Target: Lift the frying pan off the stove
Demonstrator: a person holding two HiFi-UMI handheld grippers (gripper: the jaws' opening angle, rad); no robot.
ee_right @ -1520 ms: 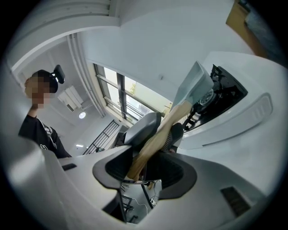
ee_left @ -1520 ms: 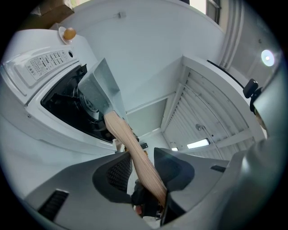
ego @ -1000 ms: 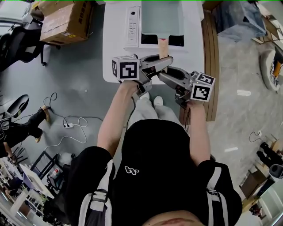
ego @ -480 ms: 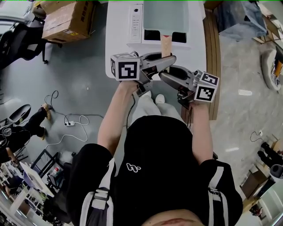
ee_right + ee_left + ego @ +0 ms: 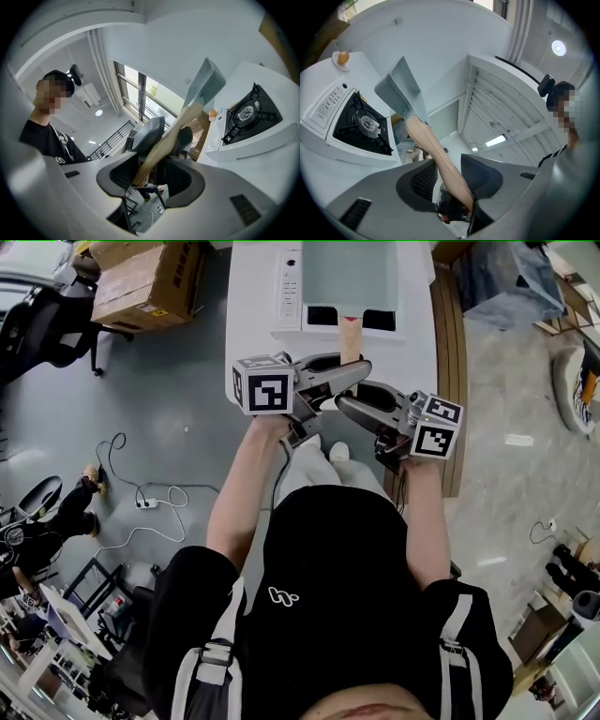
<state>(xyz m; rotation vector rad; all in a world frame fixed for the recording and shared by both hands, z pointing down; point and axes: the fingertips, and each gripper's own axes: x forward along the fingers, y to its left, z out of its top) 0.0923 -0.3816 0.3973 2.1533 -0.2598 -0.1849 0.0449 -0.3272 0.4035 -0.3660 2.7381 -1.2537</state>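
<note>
A pale grey-green square frying pan (image 5: 352, 276) hangs over the white stove (image 5: 289, 287), clear of the black burner (image 5: 363, 124). Its wooden handle (image 5: 350, 338) points back at me. My left gripper (image 5: 352, 371) is shut on the handle from the left. My right gripper (image 5: 349, 404) grips the same handle nearer its end. In the left gripper view the pan (image 5: 401, 91) tilts up beyond the handle (image 5: 436, 154), which runs between the jaws of the left gripper (image 5: 447, 183). The right gripper view shows the pan (image 5: 204, 86), the handle (image 5: 164, 143), the right gripper (image 5: 157, 176) and the stove (image 5: 248, 115).
The stove stands on a white table (image 5: 253, 343). An egg on a small dish (image 5: 342, 57) sits beyond the stove. A cardboard box (image 5: 145, 282) and an office chair (image 5: 47, 324) stand to the left, cables (image 5: 141, 502) lie on the floor, and a wooden board (image 5: 448, 352) flanks the table's right side.
Both grippers and the pan have shifted slightly in the head view over the last second. The hold on the handle is unchanged.
</note>
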